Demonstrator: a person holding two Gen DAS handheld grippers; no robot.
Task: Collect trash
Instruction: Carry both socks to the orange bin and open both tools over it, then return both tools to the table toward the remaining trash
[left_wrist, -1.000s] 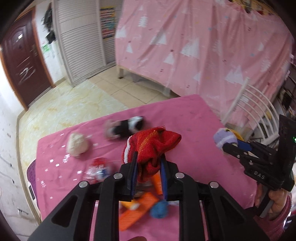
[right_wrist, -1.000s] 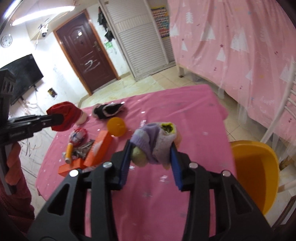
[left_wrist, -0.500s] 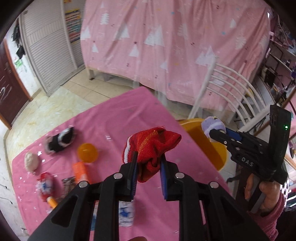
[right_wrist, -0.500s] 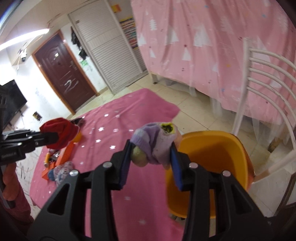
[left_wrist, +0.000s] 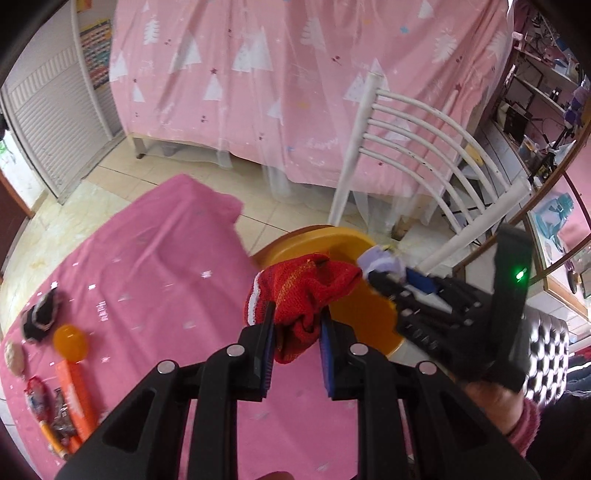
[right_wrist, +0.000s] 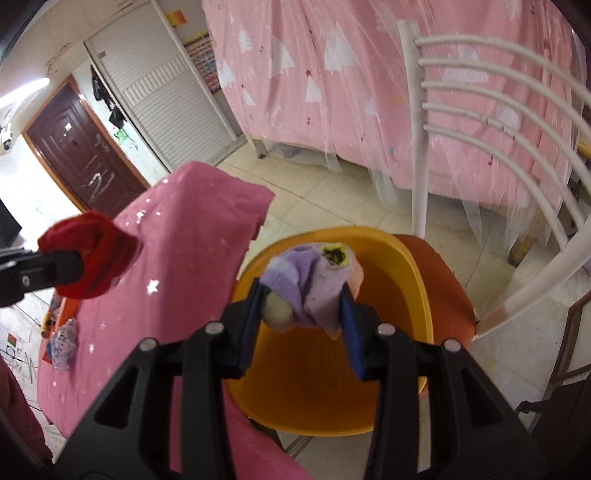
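My left gripper (left_wrist: 295, 325) is clamped on a red sock (left_wrist: 303, 291), a coarse ribbed knit with a white cuff edge, bunched into a soft lump that bulges above my blue pads. My right gripper (right_wrist: 301, 306) pinches a purple sock (right_wrist: 314, 284), a finer knit, rolled up, with a yellow-green rim at one opening and a pale rounded end beside the left pad. Both socks hang over the orange tub (right_wrist: 388, 295), a smooth, glossy plastic basin with a rounded lip, which sits on the seat of a white chair (right_wrist: 480, 122) with curved slats. Just beside the tub is the table (left_wrist: 155, 258), draped in pink cloth dotted with small white stars. Lying on it: an orange ball (left_wrist: 70, 341), translucent and round, a black and white sock (left_wrist: 40, 317), a flat orange box (left_wrist: 75, 398) and crinkly wrappers (left_wrist: 37, 397); any print on them is too blurred to read
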